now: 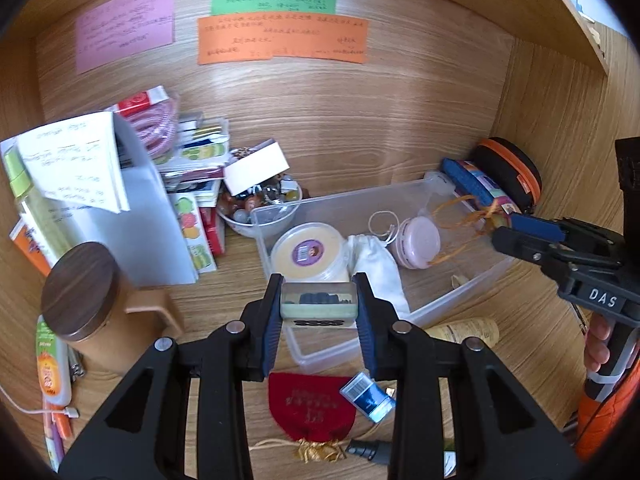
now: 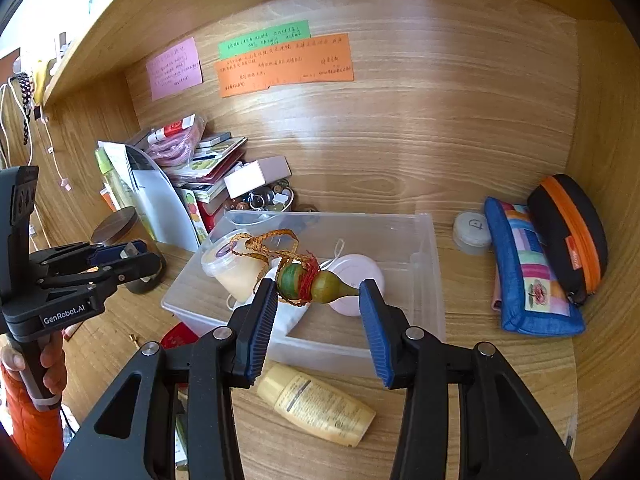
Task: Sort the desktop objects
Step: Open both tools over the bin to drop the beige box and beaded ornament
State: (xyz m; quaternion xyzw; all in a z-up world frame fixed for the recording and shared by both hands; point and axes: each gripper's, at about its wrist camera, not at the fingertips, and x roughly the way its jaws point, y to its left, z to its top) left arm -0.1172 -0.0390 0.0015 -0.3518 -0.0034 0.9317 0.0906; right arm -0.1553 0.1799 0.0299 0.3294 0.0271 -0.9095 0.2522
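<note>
My left gripper (image 1: 318, 312) is shut on a small clear case with dark pieces inside (image 1: 318, 302), held above the near-left corner of the clear plastic bin (image 1: 460, 292). The bin holds a round cream tub (image 1: 307, 252), a white cloth pouch (image 1: 378, 268) and a pink round case (image 1: 418, 242). My right gripper (image 2: 318, 312) is open over the bin (image 2: 424, 280). A green-and-olive gourd charm with orange cord (image 2: 316, 280) is in mid-air just beyond the fingers, free of both pads, above the bin. The left gripper also shows in the right wrist view (image 2: 132, 254).
A yellow lotion bottle (image 2: 316, 408) lies in front of the bin. A red pouch (image 1: 310, 408) and a blue packet (image 1: 370, 396) lie near me. A wood-lidded jar (image 1: 86, 296), a file holder, stacked packets and a bowl of beads (image 1: 260, 208) stand left. A patchwork pouch (image 2: 528, 280) and a black-orange case (image 2: 568, 236) lie right.
</note>
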